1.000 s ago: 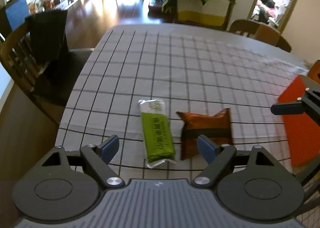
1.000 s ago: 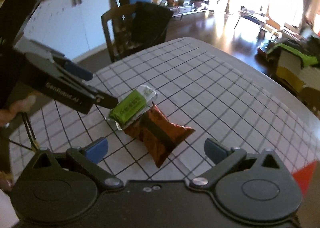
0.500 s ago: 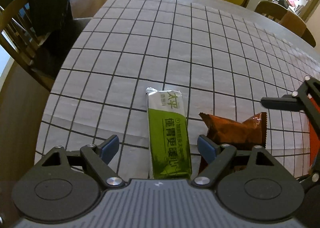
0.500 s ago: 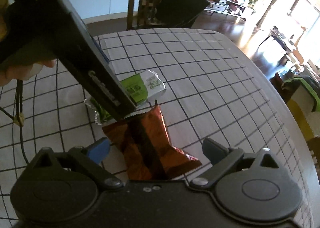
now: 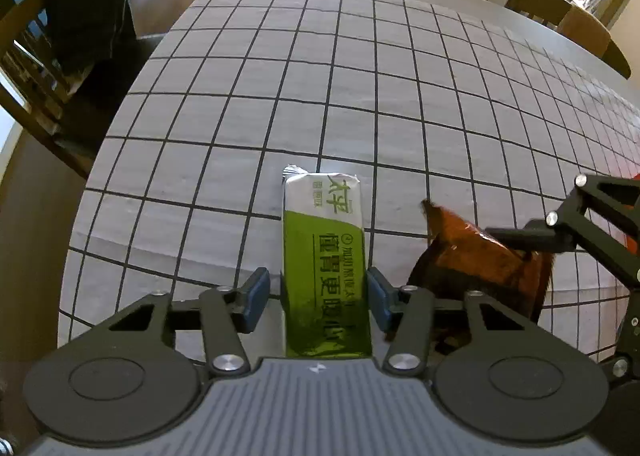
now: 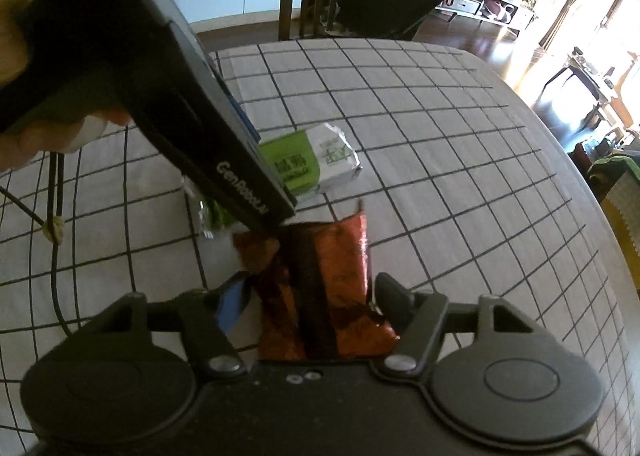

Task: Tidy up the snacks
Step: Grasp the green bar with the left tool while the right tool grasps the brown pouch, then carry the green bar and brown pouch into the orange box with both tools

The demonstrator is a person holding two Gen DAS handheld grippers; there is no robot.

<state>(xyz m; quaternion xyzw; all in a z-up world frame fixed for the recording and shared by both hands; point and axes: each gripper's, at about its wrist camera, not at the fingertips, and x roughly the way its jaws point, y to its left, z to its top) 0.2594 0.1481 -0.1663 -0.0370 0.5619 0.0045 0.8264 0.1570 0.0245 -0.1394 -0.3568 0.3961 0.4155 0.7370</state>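
Currently the left gripper [image 5: 316, 296] straddles the green-and-white foil snack bar [image 5: 324, 256] lying on the grid-patterned tabletop [image 5: 280, 96], bar's long axis running straight between the fingers, which look closed on it. Right gripper [image 6: 308, 296] likewise brackets the orange crinkled snack packet [image 6: 320, 280], seemingly gripped.

Two snack packets side by side on the gridded tablecloth [image 5: 400, 96] — bar [image 5: 324, 256] left, pouch [image 5: 480, 268] right (touching? unclear).
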